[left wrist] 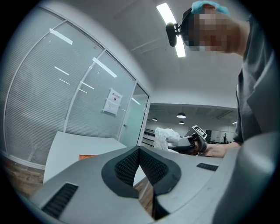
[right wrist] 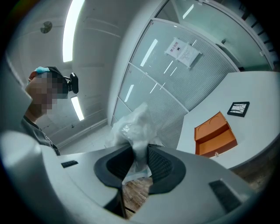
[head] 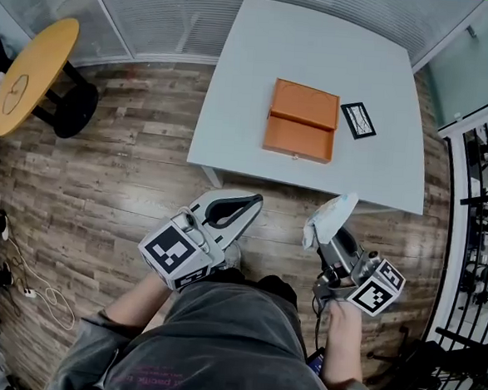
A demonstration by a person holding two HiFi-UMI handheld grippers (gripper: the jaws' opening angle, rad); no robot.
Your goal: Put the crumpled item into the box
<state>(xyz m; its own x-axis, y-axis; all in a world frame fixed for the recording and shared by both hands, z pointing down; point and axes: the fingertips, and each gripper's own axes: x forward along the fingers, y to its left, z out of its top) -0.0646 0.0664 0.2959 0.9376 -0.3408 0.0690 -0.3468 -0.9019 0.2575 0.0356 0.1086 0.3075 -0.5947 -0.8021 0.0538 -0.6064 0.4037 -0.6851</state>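
Between the jaws of the right gripper (head: 331,242), in the air short of the table's near edge, the crumpled item (head: 333,214) is sitting pinched, a white, filmy wad bulging out above the pads. The left gripper (head: 256,201) is hanging beside it with its jaws pressed together on nothing. The orange box (head: 301,119) is resting well apart from both, out on the white table (head: 260,83), with a small black-and-white card (head: 357,120) just beside it. The carry looks to be the step in hand: the wad is gripped but not yet over the box. The next move is calling for a forward reach over the table. I cannot tell whether the lid is open, so the free gripper may be needed there.
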